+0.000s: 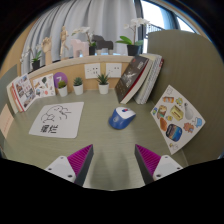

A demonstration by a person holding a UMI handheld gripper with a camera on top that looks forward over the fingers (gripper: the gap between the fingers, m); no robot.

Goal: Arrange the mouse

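We see the gripper (113, 163) hanging above the bench (100, 140) with its two fingers spread wide and nothing between them; the magenta pads (80, 158) face each other across bare benchtop.

The mouse (122, 118), blue with a white or grey top, rests on the bench just ahead of the fingers, a little toward the right one. It touches neither finger, and a strip of bare surface separates it from both.

To the left of the mouse we find a white sheet with black line drawings (56, 119) lying flat on the bench. To the right of the mouse lies a white card covered in colourful stickers or pictures (178, 116), tilted at an angle.

Beyond the mouse a dark book or magazine (139, 78) leans upright against the back wall (110, 70). Along the foot of that wall we count three small potted plants: one in a white pot (102, 83) just left of the book, another (79, 86) beside it, and a third (60, 87) farther left. At the far left another printed book or board (25, 92) stands propped.

On the ledge above the wall we make out more plants in pots, including one with long leaves (134, 42) near a bright window (160, 15), and a pale figure (72, 43) whose form we cannot tell.
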